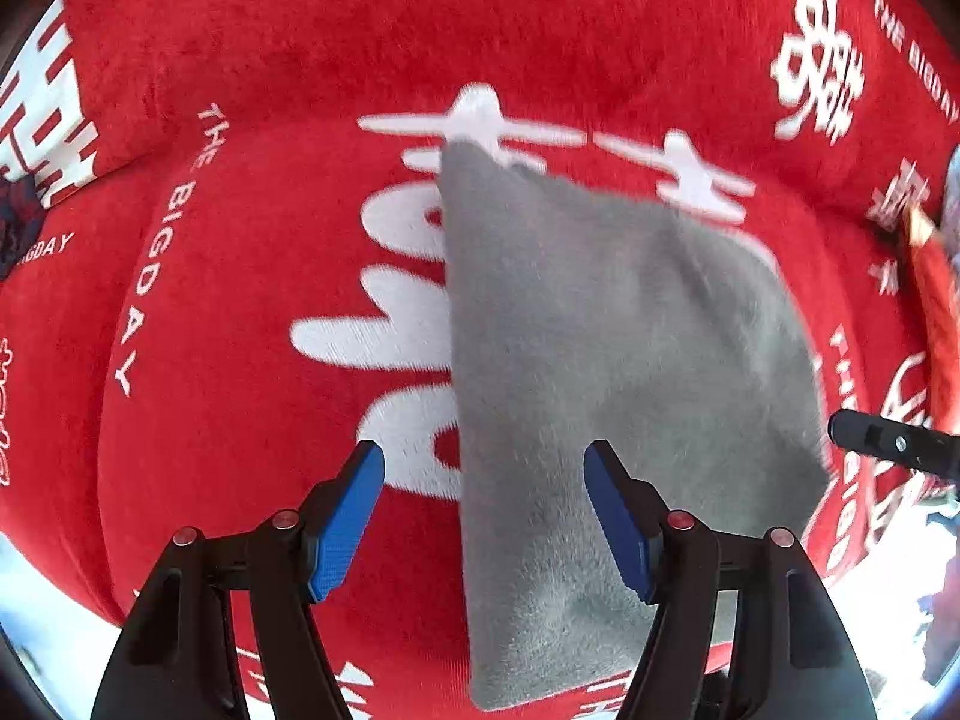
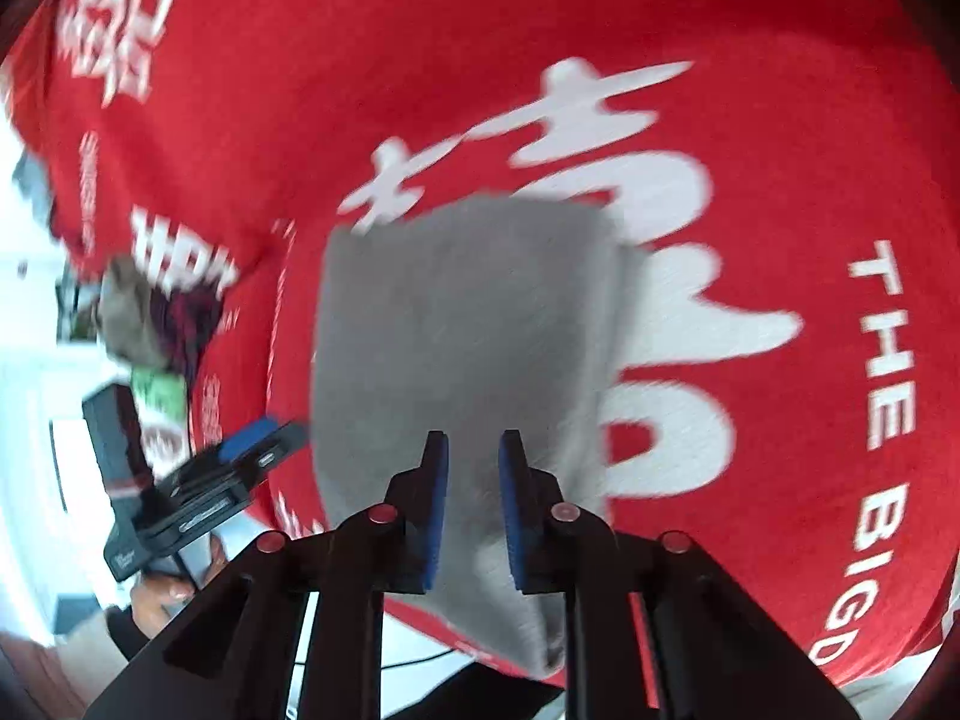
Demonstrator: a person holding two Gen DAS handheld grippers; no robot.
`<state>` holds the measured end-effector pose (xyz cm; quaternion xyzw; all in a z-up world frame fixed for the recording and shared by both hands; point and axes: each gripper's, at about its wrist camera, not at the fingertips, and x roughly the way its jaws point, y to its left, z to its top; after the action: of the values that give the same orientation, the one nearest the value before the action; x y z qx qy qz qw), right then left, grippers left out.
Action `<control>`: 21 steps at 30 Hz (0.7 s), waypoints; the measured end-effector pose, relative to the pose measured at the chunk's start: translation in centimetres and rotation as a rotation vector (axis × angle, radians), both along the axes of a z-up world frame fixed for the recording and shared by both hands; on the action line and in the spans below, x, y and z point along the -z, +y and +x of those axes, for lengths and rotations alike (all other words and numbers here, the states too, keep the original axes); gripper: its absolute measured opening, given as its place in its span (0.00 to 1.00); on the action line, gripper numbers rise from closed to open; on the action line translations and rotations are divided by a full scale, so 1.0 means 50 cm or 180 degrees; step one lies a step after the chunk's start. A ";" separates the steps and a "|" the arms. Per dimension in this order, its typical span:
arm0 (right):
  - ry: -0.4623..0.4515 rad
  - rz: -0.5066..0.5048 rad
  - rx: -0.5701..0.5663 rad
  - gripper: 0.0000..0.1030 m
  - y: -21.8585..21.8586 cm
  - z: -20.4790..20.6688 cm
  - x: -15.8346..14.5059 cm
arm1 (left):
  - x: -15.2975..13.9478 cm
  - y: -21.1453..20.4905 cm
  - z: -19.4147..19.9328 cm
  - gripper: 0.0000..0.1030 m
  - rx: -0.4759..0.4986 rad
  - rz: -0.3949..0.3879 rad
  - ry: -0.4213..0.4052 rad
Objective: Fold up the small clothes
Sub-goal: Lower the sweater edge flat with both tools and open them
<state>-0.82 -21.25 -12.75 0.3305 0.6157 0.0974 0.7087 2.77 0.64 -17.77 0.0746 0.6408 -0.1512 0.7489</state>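
Grey fleece cloth point(image 1: 612, 372) flat on red printed blanket point(image 1: 252, 360), apparently folded once; further folds likely left. Left gripper point(image 1: 483, 516) wide open, empty, above near edge. Right gripper point(image 2: 474, 510) narrowly parted over cloth; hold uncertain.

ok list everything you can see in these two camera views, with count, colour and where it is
grey cloth: one, grey and fuzzy, lying folded on the red blanket, in the middle of both views
red blanket: one, red with white characters and "THE BIG DAY" lettering, covering the whole work surface
pile of other clothes: one heap, brownish and dark, at the blanket's left edge in the right wrist view; items too blurred to count
left claw: one, black with blue pads, jaws wide open above the cloth's near edge
right claw: one, black with blue pads, jaws narrowly apart over the cloth; whether it pinches fabric cannot be told
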 end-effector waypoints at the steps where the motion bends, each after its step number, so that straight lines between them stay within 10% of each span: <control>1: 0.0039 -0.0093 -0.0078 0.18 0.017 -0.001 0.010 | 0.014 -0.005 -0.007 0.68 0.0017 0.0052 0.0017; 7: 0.0192 -0.0434 -0.0195 0.09 0.007 -0.027 0.088 | 0.033 -0.006 -0.022 0.68 -0.0045 -0.0009 0.0022; 21: 0.0510 -0.0596 -0.0047 0.10 -0.003 -0.056 0.053 | 0.006 -0.009 -0.041 0.68 -0.0037 0.0087 0.0133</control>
<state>-3.63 -21.40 -15.40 0.2650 0.6792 0.0180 0.6843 0.71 0.21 -18.06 0.0780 0.6588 -0.1396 0.7351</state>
